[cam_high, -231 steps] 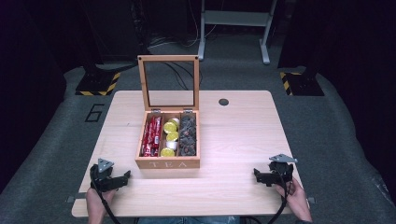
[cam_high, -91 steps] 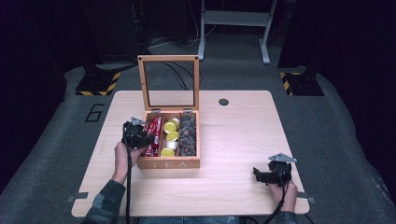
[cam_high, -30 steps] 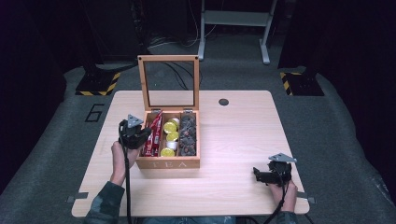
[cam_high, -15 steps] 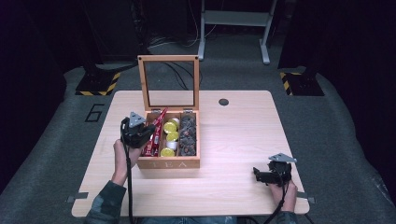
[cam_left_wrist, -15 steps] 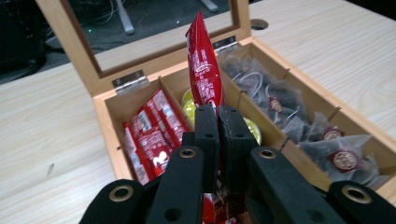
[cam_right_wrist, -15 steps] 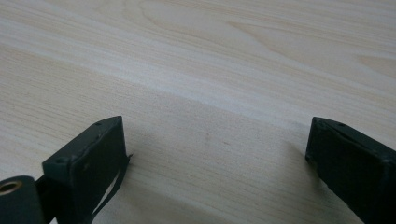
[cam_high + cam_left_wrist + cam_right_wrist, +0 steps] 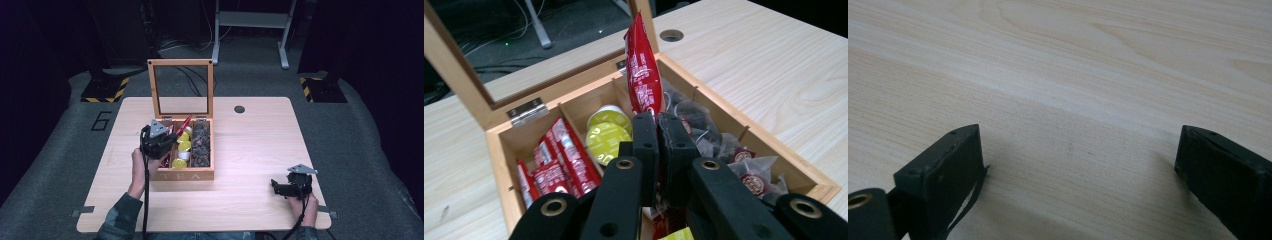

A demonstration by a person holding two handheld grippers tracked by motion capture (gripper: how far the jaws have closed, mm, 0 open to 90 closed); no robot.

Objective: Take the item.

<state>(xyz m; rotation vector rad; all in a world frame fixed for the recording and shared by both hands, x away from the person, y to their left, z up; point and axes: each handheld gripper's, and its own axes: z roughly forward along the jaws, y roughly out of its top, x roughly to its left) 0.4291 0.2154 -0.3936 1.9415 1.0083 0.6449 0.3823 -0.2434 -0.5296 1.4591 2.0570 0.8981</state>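
A slim red foil sachet (image 7: 642, 75) is clamped between the pads of the left tool (image 7: 657, 131), whose jaws are pressed together on the sachet's lower end. In the left gripper view the sachet stands upright above the open wooden tea box with the hinged glass-panelled lid (image 7: 499, 145), its top reaching past the lid's frame near the top centre of the frame. In the high view the same sachet (image 7: 183, 124) shows as a red sliver slanting up just right of the left tool (image 7: 167, 141), at the centre left of the frame.

Compared with the high view of a second ago, the sachet has been drawn out of the row of red sachets (image 7: 556, 162) in the box's left compartment and lifted above the rim, while the left tool has shifted slightly toward the upper right. The yellow-green round capsules (image 7: 605, 132) in the middle compartment and the dark wrapped tea bags (image 7: 744, 167) in the right one lie undisturbed.

The extraction step is judged to be achieved: the sachet appears free of its neighbours, so only its carrying away and setting down on the light wooden bench (image 7: 250, 145) would remain.

The right tool (image 7: 286, 188) has been kept at rest at the lower right of the high view, its jaws wide apart over bare bench (image 7: 1078, 100) with nothing between them.
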